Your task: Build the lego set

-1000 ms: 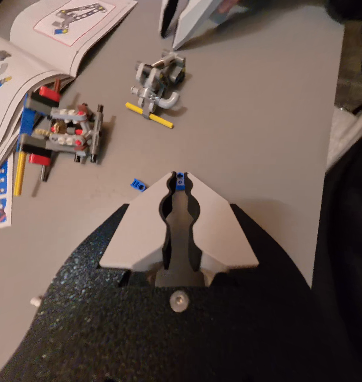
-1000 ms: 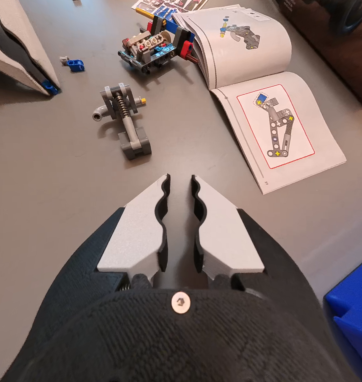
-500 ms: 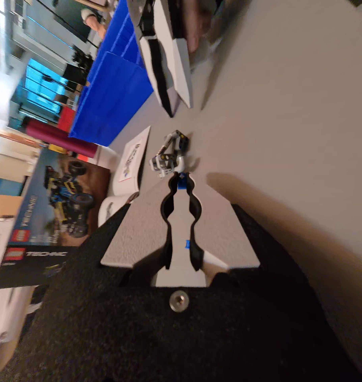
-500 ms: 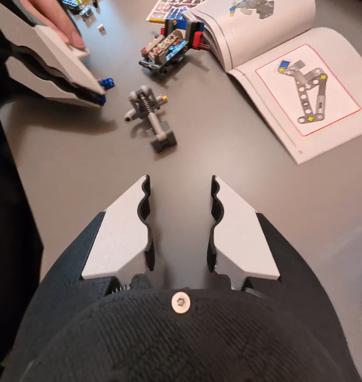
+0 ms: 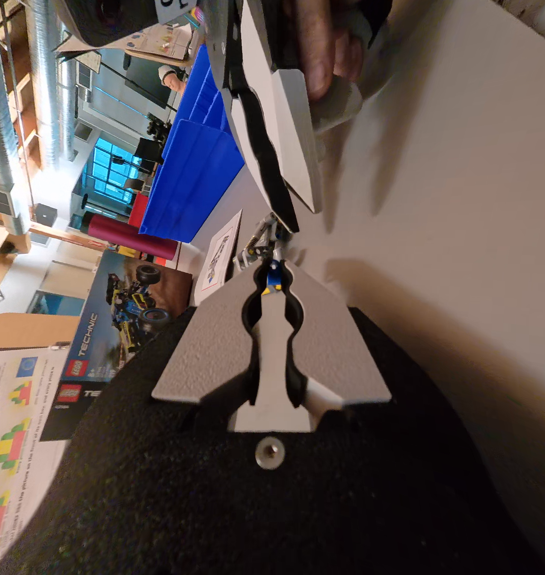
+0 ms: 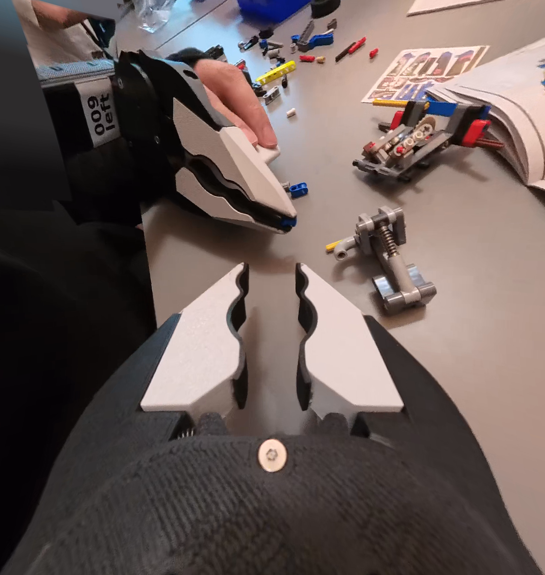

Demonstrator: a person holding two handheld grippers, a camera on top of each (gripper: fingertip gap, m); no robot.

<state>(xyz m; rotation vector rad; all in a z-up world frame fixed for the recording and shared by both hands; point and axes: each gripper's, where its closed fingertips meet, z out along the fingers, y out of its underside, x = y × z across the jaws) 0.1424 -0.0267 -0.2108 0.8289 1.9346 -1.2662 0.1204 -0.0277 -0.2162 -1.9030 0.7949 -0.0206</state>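
Note:
My left gripper (image 5: 272, 267) is rolled on its side and shut on a small blue lego piece (image 5: 272, 278). It also shows in the right wrist view (image 6: 283, 222), held low over the grey table (image 6: 451, 342), with the blue piece (image 6: 288, 221) at its tip. My right gripper (image 6: 270, 270) is open and empty, just short of the left gripper's tip. A grey spring assembly (image 6: 386, 249) with a yellow axle lies on the table to the right of both. It also shows just beyond the left tips (image 5: 258, 245). A larger chassis assembly (image 6: 420, 146) lies farther back.
An open instruction booklet (image 6: 514, 102) and a sticker sheet (image 6: 420, 71) lie at the back right. A loose blue connector (image 6: 298, 189) lies behind the left gripper. Several loose parts (image 6: 289, 56) are scattered at the back. Blue bins (image 5: 190, 174) and the set's box (image 5: 124, 311) stand at the table's edge. Less than 4 cm separates the two grippers' tips.
My left gripper has rolled onto its side, still holding the blue piece. My right gripper has opened wider and swung left toward the left gripper's tip.

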